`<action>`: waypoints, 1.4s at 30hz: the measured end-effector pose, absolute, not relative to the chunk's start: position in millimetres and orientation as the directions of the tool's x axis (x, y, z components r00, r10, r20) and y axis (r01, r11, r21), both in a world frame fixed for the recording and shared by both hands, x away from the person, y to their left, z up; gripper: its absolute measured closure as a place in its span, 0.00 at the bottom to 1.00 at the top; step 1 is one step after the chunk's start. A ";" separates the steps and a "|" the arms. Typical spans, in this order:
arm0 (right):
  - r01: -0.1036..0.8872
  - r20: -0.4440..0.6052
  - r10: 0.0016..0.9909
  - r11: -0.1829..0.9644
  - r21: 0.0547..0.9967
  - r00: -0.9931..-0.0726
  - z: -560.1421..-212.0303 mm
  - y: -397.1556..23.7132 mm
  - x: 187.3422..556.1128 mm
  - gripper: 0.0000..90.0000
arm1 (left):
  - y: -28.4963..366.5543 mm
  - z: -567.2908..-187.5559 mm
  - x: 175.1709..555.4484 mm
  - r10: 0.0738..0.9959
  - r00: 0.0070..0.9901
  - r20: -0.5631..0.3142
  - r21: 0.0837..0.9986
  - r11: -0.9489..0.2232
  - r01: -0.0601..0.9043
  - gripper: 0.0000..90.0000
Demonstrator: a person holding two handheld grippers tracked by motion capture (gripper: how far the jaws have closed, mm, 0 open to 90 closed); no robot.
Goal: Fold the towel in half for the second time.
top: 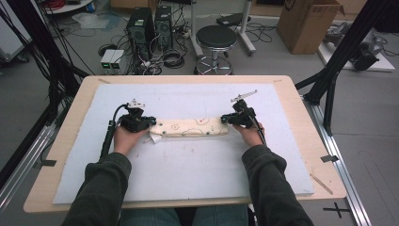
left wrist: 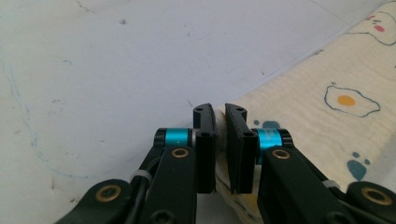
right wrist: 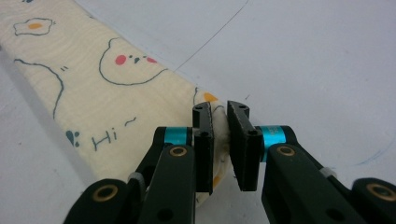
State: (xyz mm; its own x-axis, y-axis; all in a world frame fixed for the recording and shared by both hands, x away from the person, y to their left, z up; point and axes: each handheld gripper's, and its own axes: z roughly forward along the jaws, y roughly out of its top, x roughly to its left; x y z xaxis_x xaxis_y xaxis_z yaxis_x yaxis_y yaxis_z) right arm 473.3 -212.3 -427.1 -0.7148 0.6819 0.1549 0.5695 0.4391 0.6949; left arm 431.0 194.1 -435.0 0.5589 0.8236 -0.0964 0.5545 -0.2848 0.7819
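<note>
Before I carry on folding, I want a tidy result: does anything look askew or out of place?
Mostly tidy: the cream cloth lies as a straight folded strip on the white mat, each end pinched by the left tongs and right tongs. One oddity: a small white flap pokes out below its left end.

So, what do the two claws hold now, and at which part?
Each claw is shut on one end of the folded cream cloth: the left claw pinches its left end, the right claw its right end, with the cloth stretched between them.
</note>
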 end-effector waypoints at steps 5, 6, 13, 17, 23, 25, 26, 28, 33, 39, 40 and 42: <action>0.580 0.157 0.688 0.442 0.684 -0.709 -430.5 -211.5 474.6 0.89 | 194.1 -437.7 432.4 0.818 0.567 -0.095 0.775 -0.296 0.558 0.88; 0.581 0.154 0.690 0.443 0.683 -0.707 -431.1 -211.4 474.9 0.87 | 194.7 -438.2 432.6 0.818 0.567 -0.101 0.776 -0.292 0.559 0.87; 0.593 0.200 0.693 0.390 0.704 -0.692 -427.2 -218.0 474.1 0.76 | 203.4 -431.1 430.5 0.827 0.548 -0.127 0.795 -0.245 0.555 0.72; 0.585 0.202 0.693 0.375 0.719 -0.692 -421.7 -221.0 471.1 0.70 | 206.4 -424.8 427.5 0.822 0.553 -0.134 0.809 -0.232 0.541 0.69; 0.566 0.204 0.685 0.356 0.743 -0.699 -412.8 -224.2 465.9 0.67 | 206.8 -415.5 421.1 0.807 0.575 -0.134 0.826 -0.230 0.515 0.67; 0.567 0.204 0.688 0.353 0.744 -0.697 -410.3 -224.7 463.8 0.66 | 205.8 -413.4 419.2 0.802 0.583 -0.133 0.828 -0.233 0.510 0.67; 0.565 0.205 0.686 0.352 0.747 -0.698 -409.7 -224.9 463.3 0.66 | 205.5 -412.6 418.5 0.798 0.588 -0.133 0.828 -0.237 0.508 0.67; 0.562 0.207 0.685 0.347 0.751 -0.699 -408.2 -224.7 462.0 0.64 | 204.5 -411.3 416.9 0.795 0.592 -0.130 0.828 -0.241 0.507 0.66; 0.551 0.202 0.681 0.345 0.760 -0.704 -403.4 -223.1 457.7 0.61 | 203.8 -408.0 413.7 0.787 0.603 -0.133 0.830 -0.245 0.502 0.63; 0.542 0.196 0.681 0.341 0.768 -0.706 -400.4 -222.0 454.8 0.55 | 203.7 -403.4 408.6 0.774 0.621 -0.127 0.838 -0.252 0.485 0.62; 0.546 0.199 0.683 0.340 0.765 -0.703 -399.9 -221.6 454.2 0.54 | 203.9 -403.4 407.5 0.773 0.621 -0.127 0.839 -0.250 0.483 0.62; 0.547 0.203 0.682 0.334 0.768 -0.702 -399.4 -221.3 453.6 0.51 | 204.6 -403.5 406.6 0.773 0.619 -0.137 0.837 -0.244 0.490 0.61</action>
